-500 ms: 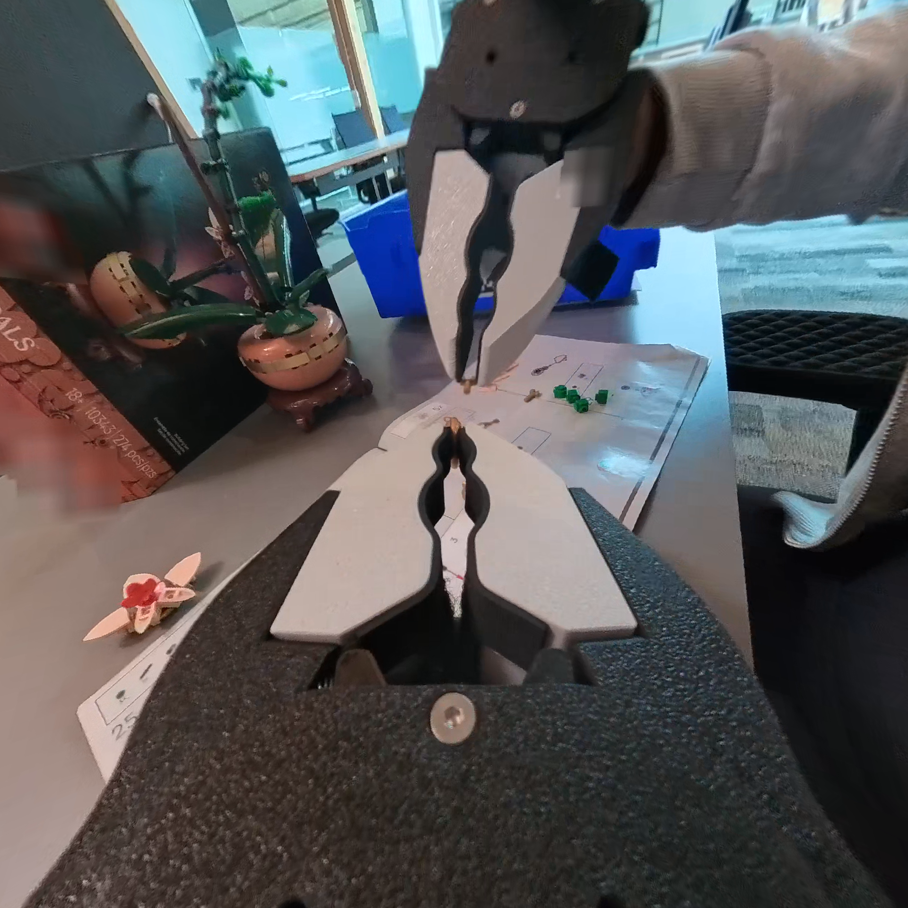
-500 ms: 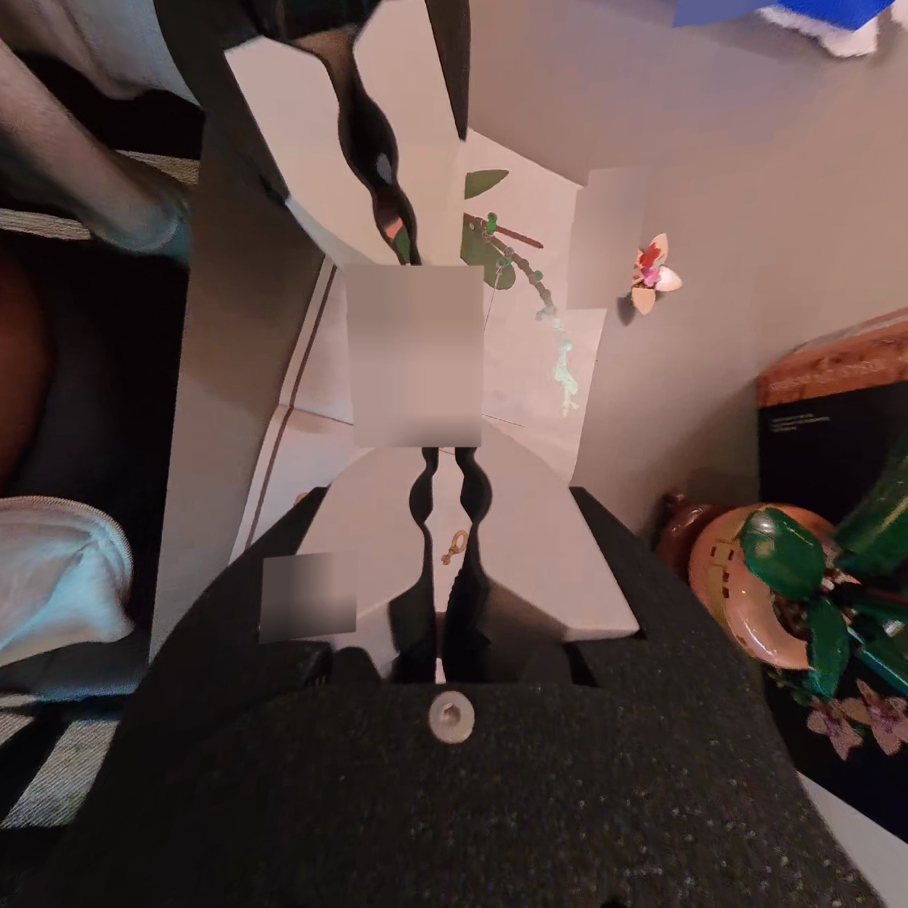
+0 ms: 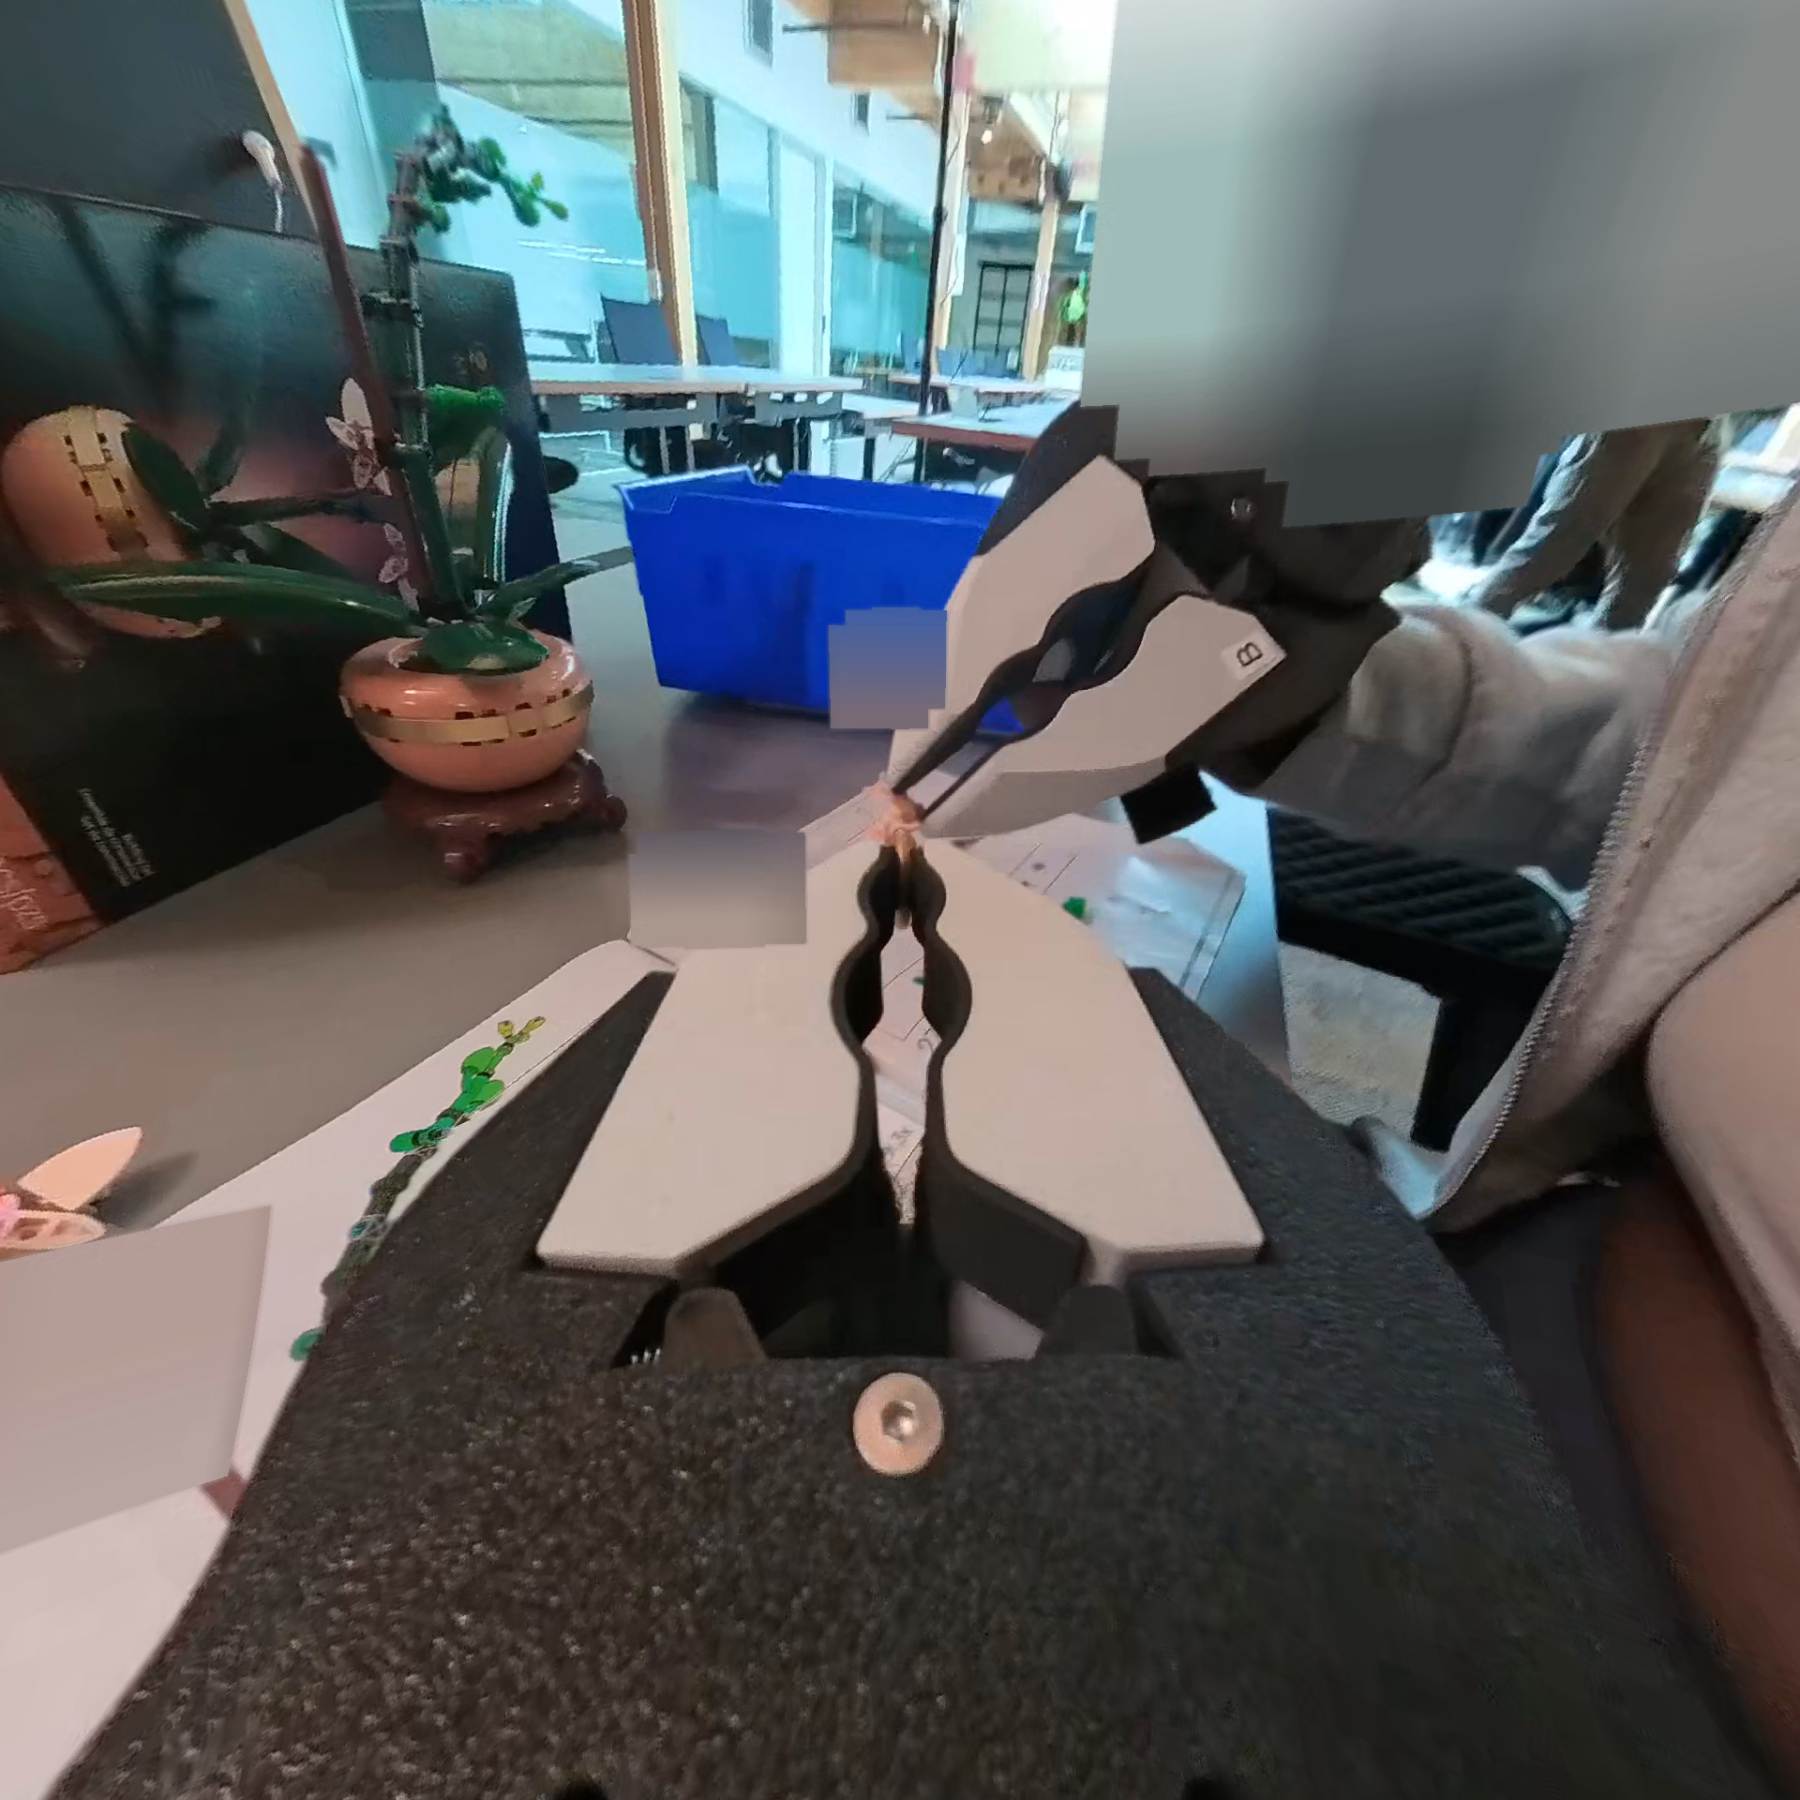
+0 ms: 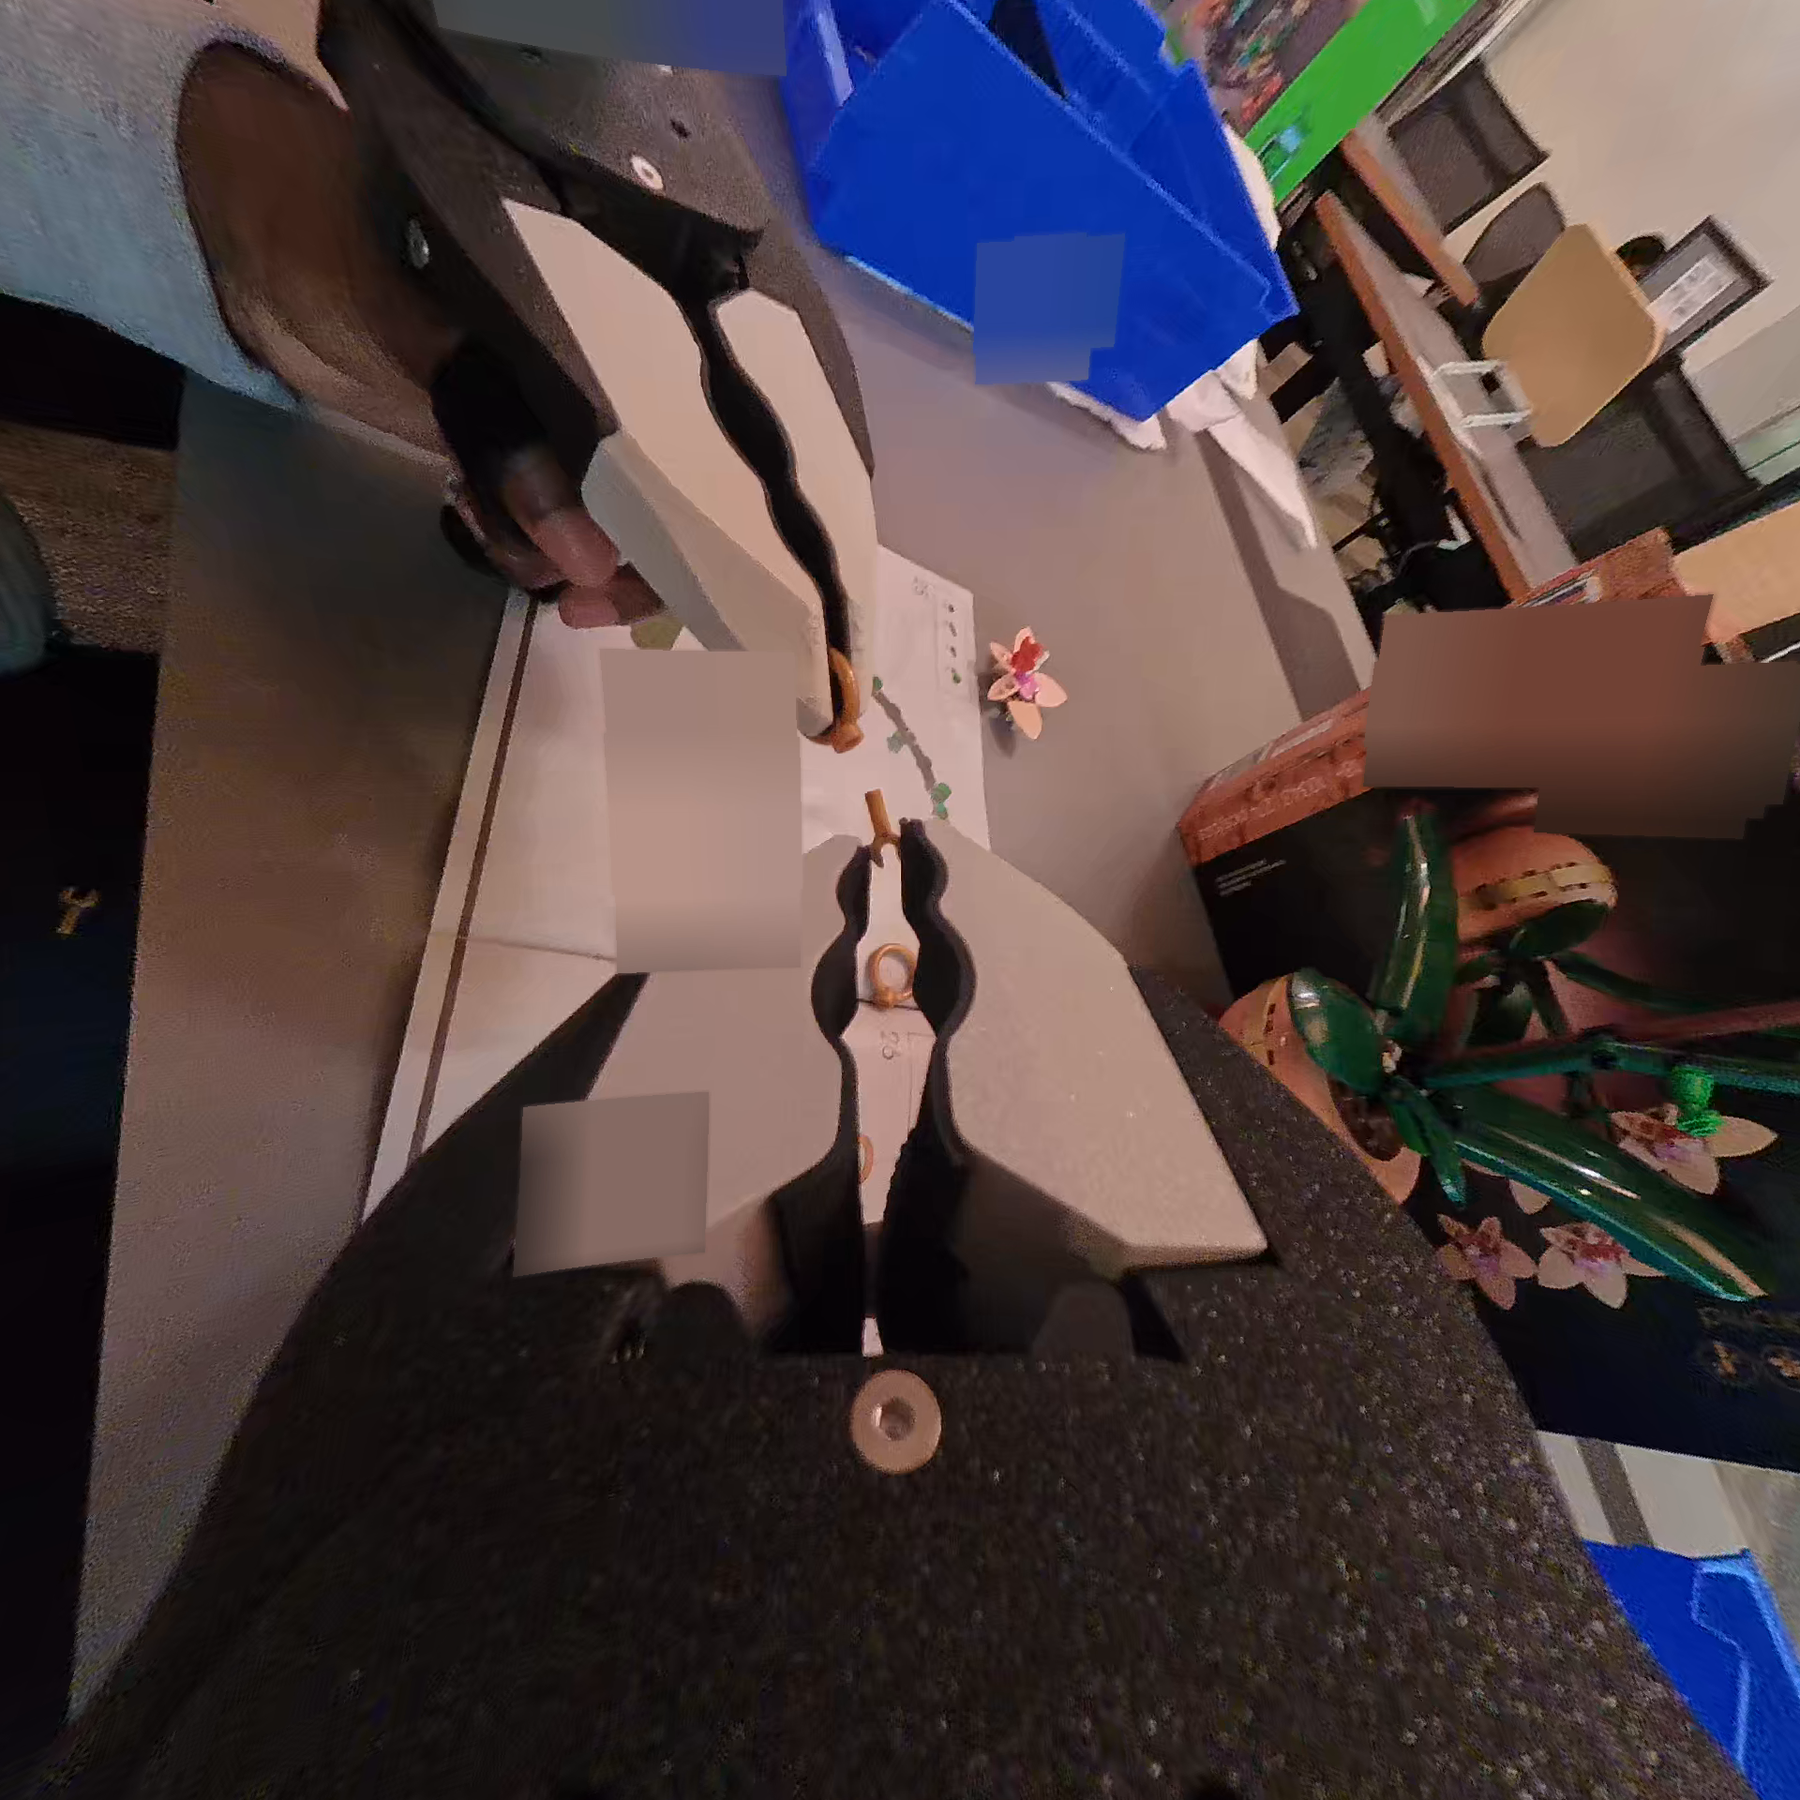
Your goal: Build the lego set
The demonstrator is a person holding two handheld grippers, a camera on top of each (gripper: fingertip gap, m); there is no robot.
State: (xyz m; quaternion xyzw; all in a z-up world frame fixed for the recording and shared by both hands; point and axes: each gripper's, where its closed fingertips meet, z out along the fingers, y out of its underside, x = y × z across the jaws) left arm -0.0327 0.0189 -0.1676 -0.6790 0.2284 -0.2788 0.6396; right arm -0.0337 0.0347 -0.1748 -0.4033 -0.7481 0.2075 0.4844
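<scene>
My left gripper is shut on a small gold ring piece, held above the instruction sheet. My right gripper is shut on a small gold stick piece. In the left wrist view the right gripper comes in from the right, and the two pieces sit tip to tip. In the right wrist view the left gripper reaches down from the upper left, and a small gap shows between ring and stick.
A built orchid in a pink pot stands left beside the set's dark box. A loose orchid flower lies on the grey table. A blue bin stands behind. Small green pieces lie on the sheet.
Both grippers have turned and come closer. The right gripper, pointing down from above before, now reaches in from the right. The two held pieces are closer together.
</scene>
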